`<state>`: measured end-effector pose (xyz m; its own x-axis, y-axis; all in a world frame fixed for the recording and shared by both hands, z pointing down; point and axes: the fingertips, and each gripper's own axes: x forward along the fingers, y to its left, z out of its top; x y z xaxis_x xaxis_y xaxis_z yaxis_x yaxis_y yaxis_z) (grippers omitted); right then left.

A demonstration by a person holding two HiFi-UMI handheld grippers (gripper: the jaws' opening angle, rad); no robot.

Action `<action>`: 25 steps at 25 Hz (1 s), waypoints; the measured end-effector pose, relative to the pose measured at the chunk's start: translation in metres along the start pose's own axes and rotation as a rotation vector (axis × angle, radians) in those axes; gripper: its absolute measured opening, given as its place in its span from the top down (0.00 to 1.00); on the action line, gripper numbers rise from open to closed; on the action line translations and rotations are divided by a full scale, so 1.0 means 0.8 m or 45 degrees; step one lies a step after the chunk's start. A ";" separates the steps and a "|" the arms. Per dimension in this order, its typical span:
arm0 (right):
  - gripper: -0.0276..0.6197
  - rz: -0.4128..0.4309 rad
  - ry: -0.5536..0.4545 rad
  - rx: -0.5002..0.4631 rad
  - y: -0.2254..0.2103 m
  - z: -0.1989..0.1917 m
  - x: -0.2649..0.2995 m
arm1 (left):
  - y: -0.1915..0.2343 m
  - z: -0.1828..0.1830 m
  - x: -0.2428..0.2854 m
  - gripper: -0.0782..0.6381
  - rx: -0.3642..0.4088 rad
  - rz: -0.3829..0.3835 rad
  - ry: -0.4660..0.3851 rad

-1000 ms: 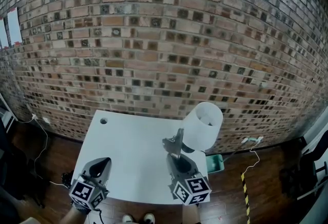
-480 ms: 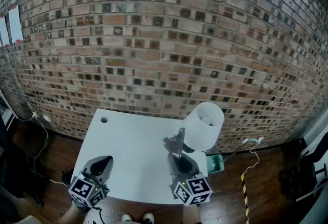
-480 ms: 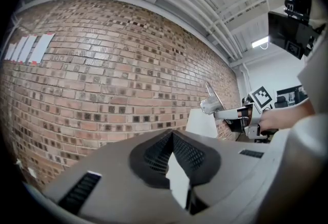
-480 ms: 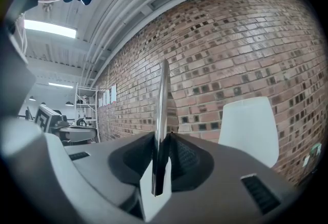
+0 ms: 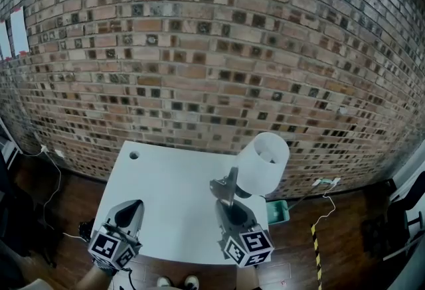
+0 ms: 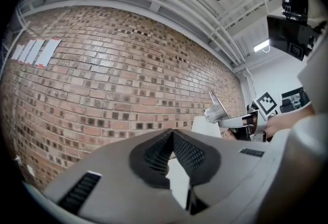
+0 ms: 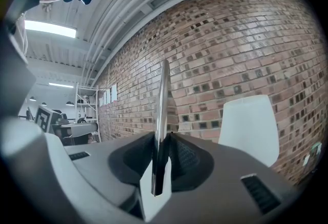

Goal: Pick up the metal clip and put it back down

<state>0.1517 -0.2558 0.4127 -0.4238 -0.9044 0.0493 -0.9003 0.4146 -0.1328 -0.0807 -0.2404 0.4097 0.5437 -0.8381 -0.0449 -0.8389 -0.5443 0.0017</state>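
The metal clip (image 5: 226, 188) is a silver spring clip, held up off the white table (image 5: 166, 182) near its right edge. My right gripper (image 5: 229, 206) is shut on it. In the right gripper view the clip (image 7: 163, 100) stands edge-on, pinched between the dark pads of the right gripper (image 7: 163, 138). My left gripper (image 5: 129, 212) hovers over the table's front left part, shut and with nothing in it. In the left gripper view the tips of the left gripper (image 6: 172, 133) meet, and the clip (image 6: 217, 109) shows at the right, raised in the other gripper.
A white lampshade-like cylinder (image 5: 263, 162) stands at the table's right edge, just behind the clip. The table has a small round hole (image 5: 133, 156) at its far left corner. A brick wall (image 5: 199, 50) rises behind. A green box (image 5: 279, 210) and cables lie on the floor to the right.
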 end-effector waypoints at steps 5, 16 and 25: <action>0.82 0.006 0.008 -0.005 0.001 -0.002 0.002 | 0.004 -0.002 0.001 0.87 -0.005 0.011 0.011; 0.82 0.096 0.110 -0.035 0.007 -0.044 0.020 | 0.007 -0.003 -0.001 0.87 0.057 0.050 0.029; 0.82 0.204 0.288 -0.077 0.015 -0.113 0.045 | 0.022 -0.020 -0.011 0.87 0.038 0.107 0.077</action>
<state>0.1169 -0.2745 0.5027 -0.5668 -0.7840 0.2533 -0.8212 0.5622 -0.0975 -0.0997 -0.2428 0.4264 0.4711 -0.8819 0.0148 -0.8815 -0.4714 -0.0273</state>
